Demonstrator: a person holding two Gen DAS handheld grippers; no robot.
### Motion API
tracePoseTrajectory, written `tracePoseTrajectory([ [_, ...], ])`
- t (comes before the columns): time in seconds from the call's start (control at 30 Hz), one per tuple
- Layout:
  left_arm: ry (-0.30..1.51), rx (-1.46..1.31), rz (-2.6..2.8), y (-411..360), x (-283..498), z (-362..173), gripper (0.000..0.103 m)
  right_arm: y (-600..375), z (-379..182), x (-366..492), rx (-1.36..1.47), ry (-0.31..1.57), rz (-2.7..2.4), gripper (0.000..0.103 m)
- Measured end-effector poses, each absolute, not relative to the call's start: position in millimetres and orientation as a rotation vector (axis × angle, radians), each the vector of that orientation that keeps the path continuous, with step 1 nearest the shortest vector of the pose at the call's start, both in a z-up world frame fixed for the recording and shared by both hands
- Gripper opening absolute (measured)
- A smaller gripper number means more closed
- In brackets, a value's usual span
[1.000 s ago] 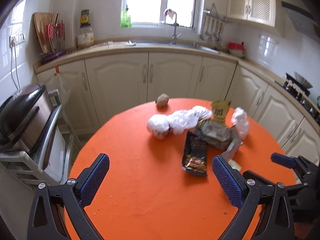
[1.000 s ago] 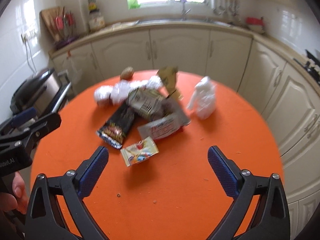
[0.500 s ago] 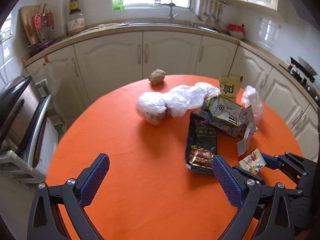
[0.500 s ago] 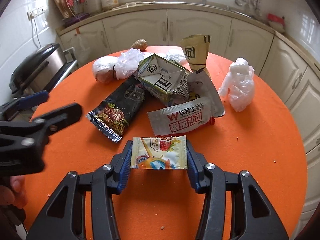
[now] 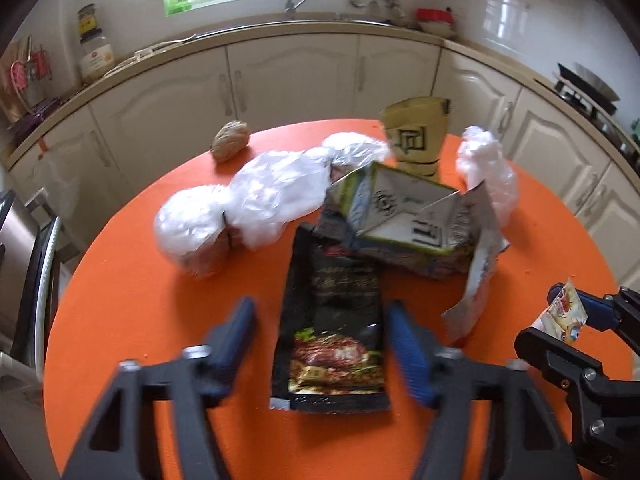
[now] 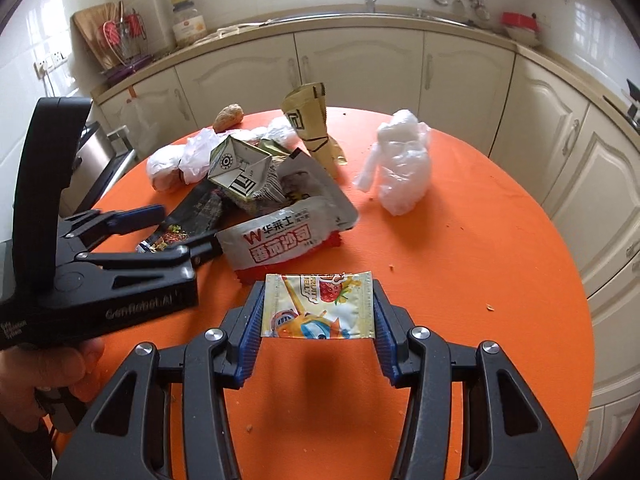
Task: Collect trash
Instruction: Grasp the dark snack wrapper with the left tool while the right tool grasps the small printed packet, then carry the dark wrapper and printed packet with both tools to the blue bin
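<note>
Trash lies piled on a round orange table (image 6: 480,280). My right gripper (image 6: 318,314) is shut on a small strawberry-print sachet (image 6: 320,304), held just above the tabletop; the same sachet (image 5: 564,312) shows at the right edge of the left wrist view. My left gripper (image 5: 324,332) straddles the near end of a black snack wrapper (image 5: 332,280) and its jaws are closing; a gap remains at the left pad. Behind lie a white sauce packet (image 6: 288,236), a folded carton (image 6: 240,172) and a yellow paper bag (image 6: 312,120).
Knotted clear bags (image 5: 248,204), a crumpled white bag (image 6: 404,164) and a brown ball (image 5: 230,140) sit farther back. Cream cabinets (image 6: 360,68) curve around the table, with a dark appliance (image 5: 20,260) at the left. A hand (image 6: 48,368) holds the left gripper.
The left gripper moved forward and down over the black wrapper and its jaws narrowed. The right gripper closed on the sachet and lifted it slightly off the table.
</note>
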State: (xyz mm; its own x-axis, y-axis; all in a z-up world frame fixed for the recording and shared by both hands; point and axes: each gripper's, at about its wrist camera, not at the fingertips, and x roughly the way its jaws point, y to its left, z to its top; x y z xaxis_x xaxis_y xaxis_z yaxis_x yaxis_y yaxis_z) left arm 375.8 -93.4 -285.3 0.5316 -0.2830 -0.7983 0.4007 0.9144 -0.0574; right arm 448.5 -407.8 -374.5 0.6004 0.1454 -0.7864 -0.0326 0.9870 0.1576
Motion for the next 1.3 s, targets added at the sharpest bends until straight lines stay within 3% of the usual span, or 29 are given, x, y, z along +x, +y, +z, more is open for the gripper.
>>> tracePoseTrajectory([
  [0.03, 0.93, 0.131, -0.427, -96.0, 380.0, -286.0, 0.028, -409.3, -373.1, 446.5, 0.138, 0.92, 0.102, 0.049],
  [0.23, 0.932, 0.095, -0.481, -96.9, 392.2, -289.5, 0.016, -417.2, -362.1, 430.0, 0.158, 0.898, 0.089, 0.049],
  [0.47, 0.898, 0.063, -0.465, -87.3, 388.8, -285.3, 0.014, -432.8, -342.3, 399.7, 0.185, 0.86, 0.068, 0.049],
  [0.73, 0.785, 0.054, -0.497, -93.8, 346.8, -246.1, 0.014, -447.5, -307.2, 359.3, 0.197, 0.779, 0.035, 0.049],
  [1.3, 0.573, 0.118, -0.805, -168.1, 185.5, -179.1, 0.014, -551.5, -235.8, 221.9, 0.243, 0.598, -0.205, 0.049],
])
